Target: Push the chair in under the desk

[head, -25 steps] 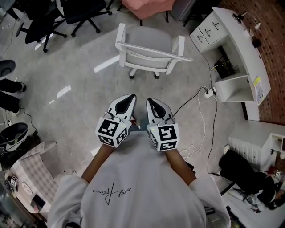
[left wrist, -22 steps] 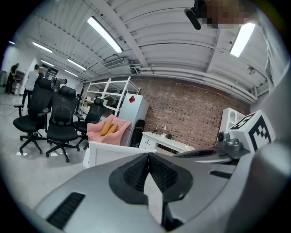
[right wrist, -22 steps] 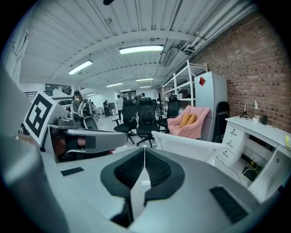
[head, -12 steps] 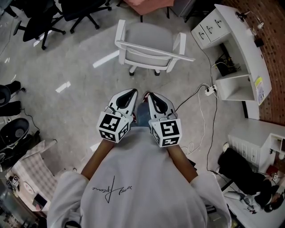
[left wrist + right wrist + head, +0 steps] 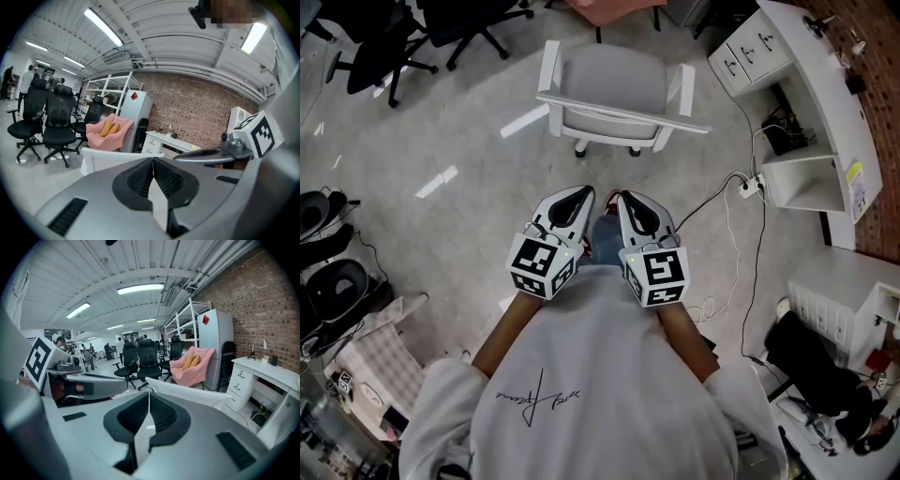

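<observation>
1. Chair [image 5: 623, 86], white with armrests and castors, stands on the open floor [image 5: 469, 141], not under the desk. Its backrest faces the person and its seat faces away.
2. Bare grey floor lies between the chair's backrest and the grippers, and to the chair's left as well.
3. Along the floor's right edge, against the brick wall, runs the white desk [image 5: 820, 89]. It has a drawer unit [image 5: 755, 56] at its far end and an open bay beside that. The chair is well apart from it.
4. Black office chairs [image 5: 384, 37] crowd the floor's far left corner, and a pink armchair [image 5: 192, 364] holding orange cushions sits just beyond the white chair.
5. A white cabinet [image 5: 213, 343] by the brick wall bears a red diamond sticker, with no lettering I can read.
6. The person's white shirt [image 5: 609, 394] carries a dark handwritten-style script, and I cannot make out the words.
7. The left gripper [image 5: 578, 194] is clenched, its ribbed pads pressed together on nothing. It points at the chair, short of touching it.
8. The right gripper [image 5: 625, 198] is just beside the left one, likewise closed up and empty, clear of the backrest.
9. A power strip [image 5: 752, 186] lies on the floor between chair and desk, with cables trailing from it toward the person's right side.
10. A yellow label [image 5: 853, 173] on the desk's near end is too small to read.
</observation>
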Action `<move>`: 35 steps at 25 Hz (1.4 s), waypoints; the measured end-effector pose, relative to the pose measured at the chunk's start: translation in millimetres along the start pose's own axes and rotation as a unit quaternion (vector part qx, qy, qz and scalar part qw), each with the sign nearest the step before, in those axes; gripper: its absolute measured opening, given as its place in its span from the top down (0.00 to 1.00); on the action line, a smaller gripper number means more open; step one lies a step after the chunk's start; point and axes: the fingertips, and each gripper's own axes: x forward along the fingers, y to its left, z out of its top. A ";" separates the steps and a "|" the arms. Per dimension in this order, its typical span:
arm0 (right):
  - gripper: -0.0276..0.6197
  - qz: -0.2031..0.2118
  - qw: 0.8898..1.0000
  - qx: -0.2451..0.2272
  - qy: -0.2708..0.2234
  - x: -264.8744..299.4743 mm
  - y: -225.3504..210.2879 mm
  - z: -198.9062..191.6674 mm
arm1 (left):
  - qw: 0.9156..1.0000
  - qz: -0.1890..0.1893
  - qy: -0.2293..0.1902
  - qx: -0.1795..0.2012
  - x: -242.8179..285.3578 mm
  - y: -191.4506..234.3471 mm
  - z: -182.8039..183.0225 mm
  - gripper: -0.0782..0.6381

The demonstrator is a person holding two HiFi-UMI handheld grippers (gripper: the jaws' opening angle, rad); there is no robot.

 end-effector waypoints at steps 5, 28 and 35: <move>0.91 0.006 1.000 0.006 -0.002 15.1 -29.5 7.4 | 1.000 -0.001 0.011 0.012 31.3 5.9 8.8 0.88; 0.91 0.058 0.998 -0.017 0.018 77.5 -153.3 26.6 | 0.985 0.091 0.085 0.118 145.6 47.5 30.6 0.88; 0.77 0.092 0.992 -0.071 0.051 91.6 -154.7 7.0 | 0.968 0.100 0.128 0.189 150.3 68.2 23.2 0.78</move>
